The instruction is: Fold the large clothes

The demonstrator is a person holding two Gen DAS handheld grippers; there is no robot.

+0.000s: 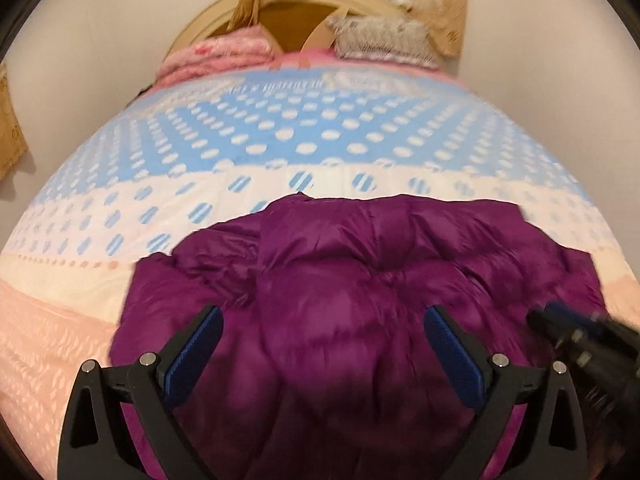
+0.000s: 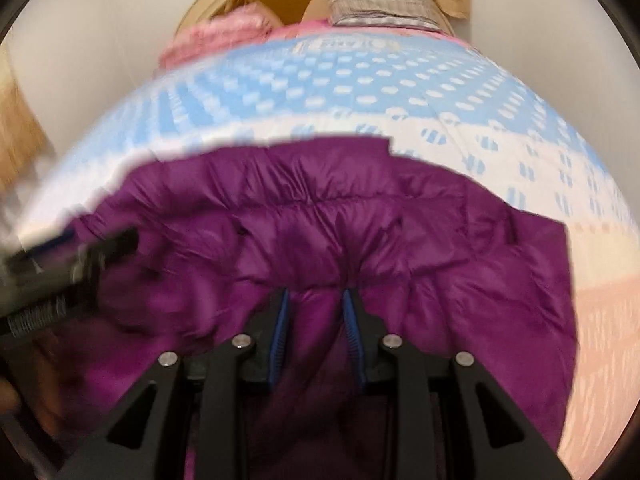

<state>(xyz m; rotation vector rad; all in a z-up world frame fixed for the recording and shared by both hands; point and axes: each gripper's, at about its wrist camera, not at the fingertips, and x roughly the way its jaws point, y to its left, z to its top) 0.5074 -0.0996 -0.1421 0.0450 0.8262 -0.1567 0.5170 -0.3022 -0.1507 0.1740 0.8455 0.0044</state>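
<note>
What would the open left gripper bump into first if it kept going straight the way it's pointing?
Most likely the puffy purple jacket. The left gripper is open with nothing between its fingers, angled down at the jacket lying on the dotted bedspread. How far off the jacket is cannot be told.

Dotted bedspread (image 1: 304, 136); pale walls (image 1: 100, 40)

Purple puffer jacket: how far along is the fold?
Done: the purple puffer jacket lies bunched on the dotted bedspread. In hand: the right hand-held gripper pinches a ridge of it; the left hand-held gripper is open above it. Left: flattening and squaring, since its edges look uneven.
</note>
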